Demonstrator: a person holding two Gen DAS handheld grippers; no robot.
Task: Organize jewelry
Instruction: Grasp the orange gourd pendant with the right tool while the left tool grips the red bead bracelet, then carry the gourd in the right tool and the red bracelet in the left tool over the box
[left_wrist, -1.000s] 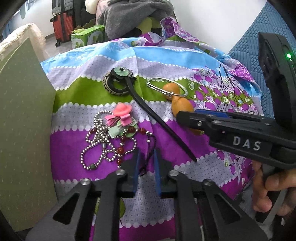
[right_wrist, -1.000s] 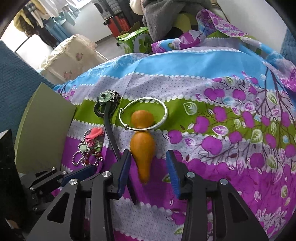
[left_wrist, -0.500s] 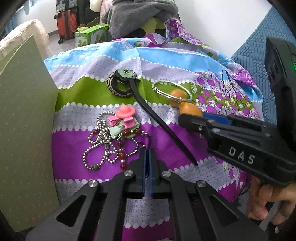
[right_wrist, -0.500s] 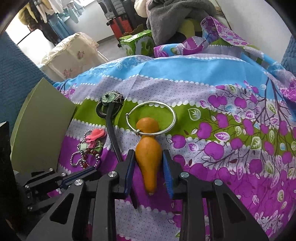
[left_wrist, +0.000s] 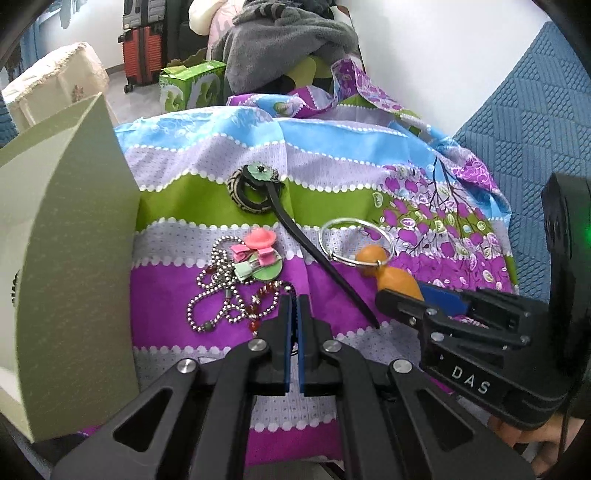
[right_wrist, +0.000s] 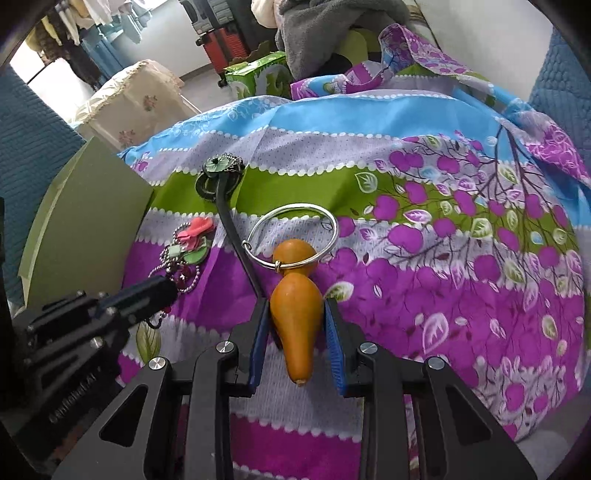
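The right tool (right_wrist: 295, 332) is squeezing the smooth, slippery-looking orange gourd-shaped pendant (right_wrist: 295, 317) at its wide belly near the front edge of the striped floral bedspread (right_wrist: 424, 192), while the left tool (left_wrist: 293, 325) is pinching, nearly shut, the limp red-beaded cord necklace (left_wrist: 264, 301).
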